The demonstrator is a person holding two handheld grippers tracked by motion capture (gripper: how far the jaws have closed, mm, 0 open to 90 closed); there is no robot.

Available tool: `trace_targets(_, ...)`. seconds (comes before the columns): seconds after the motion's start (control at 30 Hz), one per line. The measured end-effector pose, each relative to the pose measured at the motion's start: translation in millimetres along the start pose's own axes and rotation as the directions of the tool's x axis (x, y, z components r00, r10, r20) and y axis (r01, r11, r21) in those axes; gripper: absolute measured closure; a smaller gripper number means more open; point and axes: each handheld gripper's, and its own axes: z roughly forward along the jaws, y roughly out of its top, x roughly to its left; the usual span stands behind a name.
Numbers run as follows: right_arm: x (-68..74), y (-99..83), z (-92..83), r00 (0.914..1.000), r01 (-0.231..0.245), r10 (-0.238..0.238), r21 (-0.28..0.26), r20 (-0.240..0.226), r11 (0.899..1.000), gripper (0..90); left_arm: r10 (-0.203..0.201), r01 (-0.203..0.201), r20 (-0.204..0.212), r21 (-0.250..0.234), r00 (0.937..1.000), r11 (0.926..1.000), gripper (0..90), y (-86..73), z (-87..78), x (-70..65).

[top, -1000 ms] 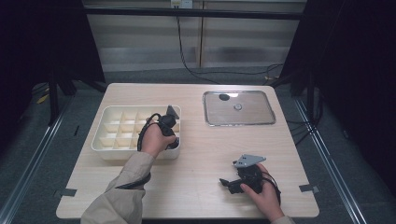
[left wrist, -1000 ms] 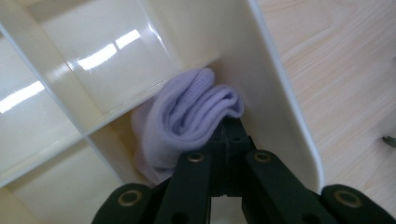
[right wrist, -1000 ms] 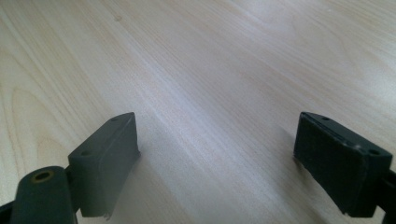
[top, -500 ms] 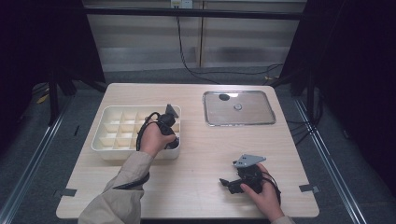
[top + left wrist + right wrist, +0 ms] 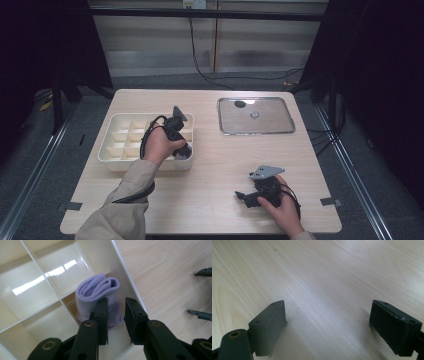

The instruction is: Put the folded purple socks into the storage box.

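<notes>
In the high view, at centre left, the left gripper (image 5: 181,145) is seen lifted slightly over the divided tray (image 5: 112,131), its jaws just opened; the right gripper (image 5: 250,196) rests on the worktop (image 5: 225,155), jaws apart. In the left gripper view, a rolled lilac sock (image 5: 96,293) is left released upright in a corner compartment, judged deposited.

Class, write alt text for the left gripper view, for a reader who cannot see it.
A rolled lilac sock stands in a corner compartment of a cream divided tray. The left tongs, black jaws slightly apart and just been opening, sit above it with nothing pinched between them. Pale wooden table lies beside the tray.
</notes>
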Motion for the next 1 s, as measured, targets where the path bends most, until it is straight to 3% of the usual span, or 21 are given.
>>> trace_targets(0.3,-0.1,0.0,0.1,1.0,0.002,-0.002,-0.002,-0.001,1.0,13.1,0.027,-0.027,-0.015,-0.03,0.9995,0.9992,54.5,-2.2,-10.6,-1.5)
trace_targets(0.4,-0.2,0.0,0.1,1.0,0.003,-0.003,-0.001,-0.001,1.0,13.1,0.018,-0.018,-0.02,-0.045,0.9997,0.9988,46.5,-2.5,-13.3,-2.0)
trace_targets(0.63,-0.2,0.0,0.1,1.0,0.002,-0.002,-0.002,-0.001,1.0,13.1,0.045,-0.046,-0.035,-0.045,0.9984,0.9979,35.5,-2.9,-16.1,-2.7)
trace_targets(1.0,-0.2,0.0,0.1,1.0,0.002,-0.002,-0.002,-0.001,1.0,13.1,0.07,-0.072,-0.045,-0.045,0.9965,0.9964,25.4,-3.9,-13.8,-3.0)
